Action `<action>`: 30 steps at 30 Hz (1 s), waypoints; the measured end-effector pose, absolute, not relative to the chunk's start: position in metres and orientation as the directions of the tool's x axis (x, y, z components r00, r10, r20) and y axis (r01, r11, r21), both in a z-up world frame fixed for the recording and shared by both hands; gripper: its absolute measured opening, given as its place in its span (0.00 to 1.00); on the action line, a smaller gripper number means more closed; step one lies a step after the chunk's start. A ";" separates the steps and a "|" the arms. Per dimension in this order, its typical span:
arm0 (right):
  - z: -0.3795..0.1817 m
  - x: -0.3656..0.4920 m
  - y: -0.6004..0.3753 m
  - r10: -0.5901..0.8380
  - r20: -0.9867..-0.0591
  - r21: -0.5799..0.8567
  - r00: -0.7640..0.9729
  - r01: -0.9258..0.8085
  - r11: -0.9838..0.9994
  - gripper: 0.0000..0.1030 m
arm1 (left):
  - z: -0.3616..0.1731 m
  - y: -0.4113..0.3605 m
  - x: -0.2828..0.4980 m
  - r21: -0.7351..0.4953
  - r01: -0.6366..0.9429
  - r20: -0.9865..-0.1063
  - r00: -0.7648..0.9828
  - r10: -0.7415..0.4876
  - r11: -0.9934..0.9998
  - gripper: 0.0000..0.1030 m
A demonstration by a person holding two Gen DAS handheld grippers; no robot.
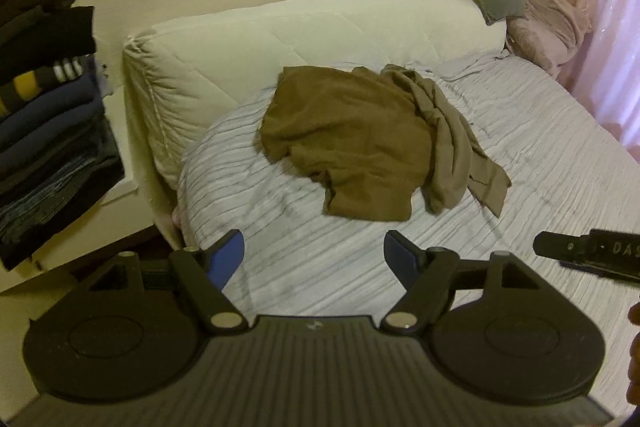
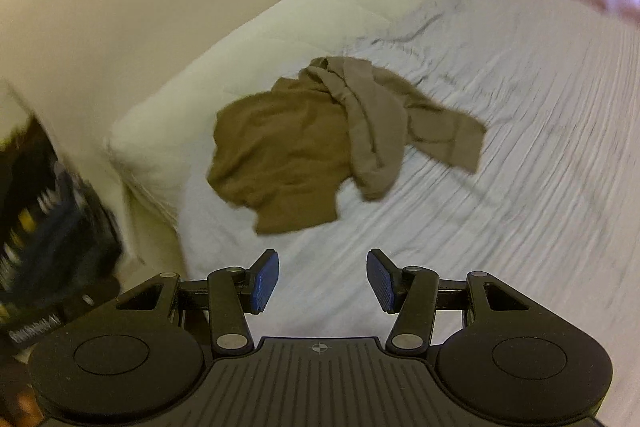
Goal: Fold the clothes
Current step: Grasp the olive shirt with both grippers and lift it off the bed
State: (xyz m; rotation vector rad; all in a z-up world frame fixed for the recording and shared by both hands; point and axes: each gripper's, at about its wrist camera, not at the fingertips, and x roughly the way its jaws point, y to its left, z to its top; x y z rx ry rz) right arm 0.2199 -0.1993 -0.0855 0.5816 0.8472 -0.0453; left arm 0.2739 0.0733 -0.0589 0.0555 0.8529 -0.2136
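Both tools stand spread and empty above the near part of the bed (image 1: 540, 131). The left tool (image 1: 314, 257) shows blue pads well apart; the right tool (image 2: 323, 281) likewise, nothing between its pads.

Two crumpled garments lie mid-bed on the ribbed grey bedspread: a brown top (image 1: 344, 143) and a lighter taupe garment (image 1: 448, 147) draped across its right side, touching it. Their shape is hard to make out; sleeves and hems are bunched.

A folded white duvet (image 1: 280, 39) lies behind them against the wall. A stack of folded dark clothes (image 1: 44, 115) is cut off at the left edge. The right wrist view is motion-blurred, especially at its left edge.
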 end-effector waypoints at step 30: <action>-0.247 0.392 -0.253 0.322 -0.658 0.753 0.681 0.597 0.277 0.51 | -0.205 0.092 0.503 -0.299 0.120 -0.852 0.414 -0.321 0.947 0.65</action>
